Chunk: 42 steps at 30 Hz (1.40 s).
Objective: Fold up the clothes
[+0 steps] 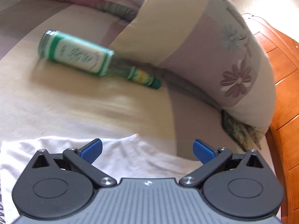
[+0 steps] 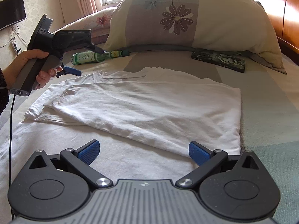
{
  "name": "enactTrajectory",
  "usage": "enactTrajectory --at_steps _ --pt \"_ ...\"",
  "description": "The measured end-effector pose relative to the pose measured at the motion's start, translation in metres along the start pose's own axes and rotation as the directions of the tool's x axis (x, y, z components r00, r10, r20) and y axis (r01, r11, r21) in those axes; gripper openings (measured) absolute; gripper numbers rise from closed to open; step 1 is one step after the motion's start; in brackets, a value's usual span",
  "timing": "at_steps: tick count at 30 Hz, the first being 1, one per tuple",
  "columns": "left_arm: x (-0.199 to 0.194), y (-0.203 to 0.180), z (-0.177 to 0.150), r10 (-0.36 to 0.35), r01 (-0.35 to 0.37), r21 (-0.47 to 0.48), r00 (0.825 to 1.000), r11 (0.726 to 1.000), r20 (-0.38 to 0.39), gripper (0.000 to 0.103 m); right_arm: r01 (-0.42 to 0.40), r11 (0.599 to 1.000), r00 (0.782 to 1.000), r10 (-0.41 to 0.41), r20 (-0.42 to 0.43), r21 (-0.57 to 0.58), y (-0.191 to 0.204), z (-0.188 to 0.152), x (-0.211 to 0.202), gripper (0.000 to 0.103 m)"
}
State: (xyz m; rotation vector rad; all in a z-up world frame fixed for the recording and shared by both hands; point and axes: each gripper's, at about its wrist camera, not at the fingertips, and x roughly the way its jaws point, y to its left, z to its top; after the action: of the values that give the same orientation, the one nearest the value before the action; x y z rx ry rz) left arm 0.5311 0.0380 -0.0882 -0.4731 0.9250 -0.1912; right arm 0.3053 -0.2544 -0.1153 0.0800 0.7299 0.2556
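On the bed, a partly folded white T-shirt lies flat below the pillow. Left gripper and right gripper both spread wide, holding nothing. Green bottle on its side; contents indiscernible.

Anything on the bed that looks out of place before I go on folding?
Yes. A green glass bottle with a white label lies on its side beside the flowered pillow, close to the white T-shirt's collar end. A dark phone case sits partly under the pillow's right side. Neither touches the shirt. No spill is visible.
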Motion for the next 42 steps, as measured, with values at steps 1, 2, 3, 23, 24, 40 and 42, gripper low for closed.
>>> enactTrajectory --at_steps 1,2,3,23,24,40,42 --pt "0.004 0.006 -0.001 0.011 -0.011 -0.015 1.0 1.0 -0.003 0.102 0.003 1.0 1.0 -0.003 -0.001 0.0 0.0 0.0 0.0 0.103" --pt "0.004 0.011 -0.001 0.017 -0.016 -0.02 1.0 1.0 0.014 0.102 0.005 1.0 1.0 -0.005 -0.001 -0.001 0.0 -0.001 0.001 0.103" --pt "0.004 0.015 -0.001 0.021 -0.021 -0.023 0.999 1.0 0.033 0.102 0.009 1.0 1.0 -0.009 -0.001 -0.001 0.0 -0.001 0.001 0.103" --pt "-0.04 0.009 0.009 0.128 -0.131 0.039 0.99 0.991 0.057 0.102 0.022 0.999 1.0 -0.021 0.012 -0.024 0.008 0.004 0.001 0.103" --pt "-0.052 0.006 0.006 0.128 -0.131 0.052 0.99 0.99 0.058 0.102 0.015 1.0 1.0 -0.014 0.022 -0.022 0.008 0.005 -0.002 0.103" --pt "-0.244 -0.036 -0.162 0.023 -0.053 0.458 0.997 0.888 0.07 0.102 -0.053 0.998 0.996 0.051 0.073 0.032 0.015 -0.01 -0.043 0.103" --pt "-0.237 -0.035 -0.198 0.028 -0.053 0.493 0.998 0.868 0.057 0.102 -0.024 0.999 0.995 0.021 0.094 0.031 0.022 -0.023 -0.058 0.103"
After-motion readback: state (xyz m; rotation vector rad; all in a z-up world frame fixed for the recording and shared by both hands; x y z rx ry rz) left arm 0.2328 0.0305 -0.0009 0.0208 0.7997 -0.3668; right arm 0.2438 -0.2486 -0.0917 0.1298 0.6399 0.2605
